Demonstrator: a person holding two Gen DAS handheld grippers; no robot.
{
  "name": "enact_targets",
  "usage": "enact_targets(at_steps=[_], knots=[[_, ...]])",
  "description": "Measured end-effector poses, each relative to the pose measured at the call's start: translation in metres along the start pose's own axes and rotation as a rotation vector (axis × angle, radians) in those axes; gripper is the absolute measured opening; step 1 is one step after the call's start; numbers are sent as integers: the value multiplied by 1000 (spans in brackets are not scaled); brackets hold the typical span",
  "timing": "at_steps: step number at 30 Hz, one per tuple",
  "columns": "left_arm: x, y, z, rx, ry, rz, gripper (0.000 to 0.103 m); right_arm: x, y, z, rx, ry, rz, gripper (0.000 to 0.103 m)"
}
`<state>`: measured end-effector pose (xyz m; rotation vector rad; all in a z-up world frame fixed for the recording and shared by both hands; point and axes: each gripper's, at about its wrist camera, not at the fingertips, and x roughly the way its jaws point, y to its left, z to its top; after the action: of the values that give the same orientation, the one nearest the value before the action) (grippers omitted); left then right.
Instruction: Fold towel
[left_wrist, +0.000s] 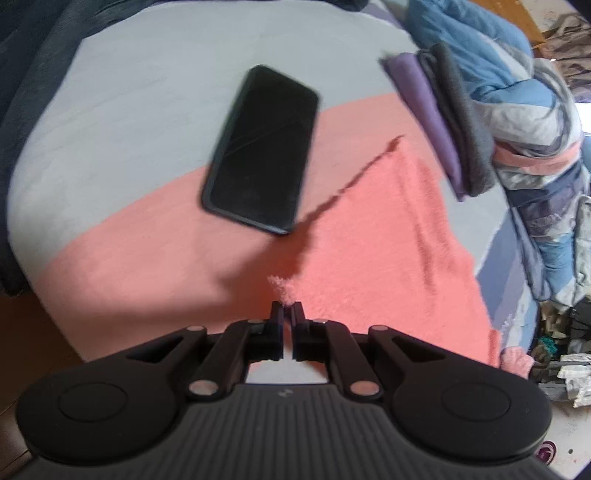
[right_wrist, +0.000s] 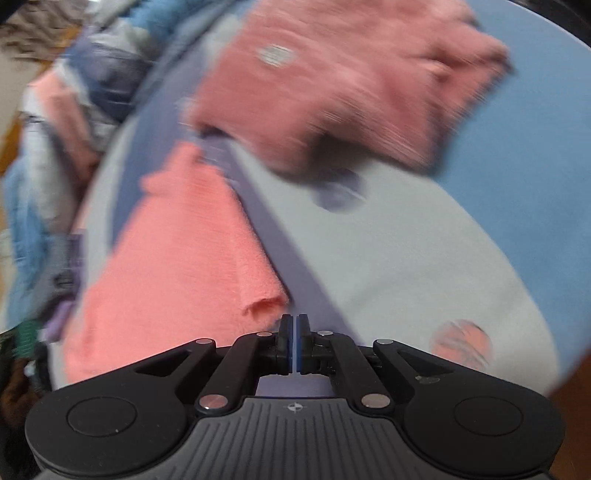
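Here the fluffy pink towel (left_wrist: 388, 236) lies on the grey and pink bed cover (left_wrist: 110, 122). My left gripper (left_wrist: 287, 304) pinches its corner so I can lift it over. My right gripper (right_wrist: 294, 319) is pressed together just beside another corner, holding nothing I can see. A black phone (left_wrist: 260, 149) rests nearby.

Even daylight; soft shadow of towel (left_wrist: 369, 258) edge toward 11 o'clock; heavy motion blur in right wrist view; fisheye bending at edges.
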<state>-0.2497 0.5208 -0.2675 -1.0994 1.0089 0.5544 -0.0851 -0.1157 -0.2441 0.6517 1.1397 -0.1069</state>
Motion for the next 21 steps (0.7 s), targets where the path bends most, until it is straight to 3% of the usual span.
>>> enact_targets(at_steps=[3, 5, 7, 8, 12, 13, 14, 16, 17, 18, 21], knots=[[-2, 7, -2, -7, 12, 15, 4, -4, 5, -4, -50, -48, -56, 10], [0, 1, -1, 27, 25, 25, 6, -5, 23, -2, -166, -87, -49, 17], [-1, -12, -3, 75, 39, 30, 20, 0, 43, -2, -311, -130, -63, 31], [-2, -21, -5, 111, 48, 33, 35, 2, 54, -1, -383, -152, -70, 35], [-2, -75, -22, 329, 81, 48, 66, 26, 80, -2, -555, -119, -109, 35], [1, -91, -28, 396, 82, 55, 72, 32, 87, -2, -598, -110, -119, 35], [4, -109, -35, 469, 79, 69, 84, 38, 94, -2, -641, -101, -129, 32], [13, -140, -50, 595, 65, 85, 93, 50, 96, -5, -662, -72, -197, 28], [17, -156, -59, 653, 59, 92, 98, 55, 95, -5, -664, -62, -225, 14], [22, -169, -67, 704, 55, 95, 100, 55, 92, -5, -644, -64, -240, 3], [34, -195, -88, 804, 67, 87, 100, 38, 75, 4, -512, -122, -241, 3]])
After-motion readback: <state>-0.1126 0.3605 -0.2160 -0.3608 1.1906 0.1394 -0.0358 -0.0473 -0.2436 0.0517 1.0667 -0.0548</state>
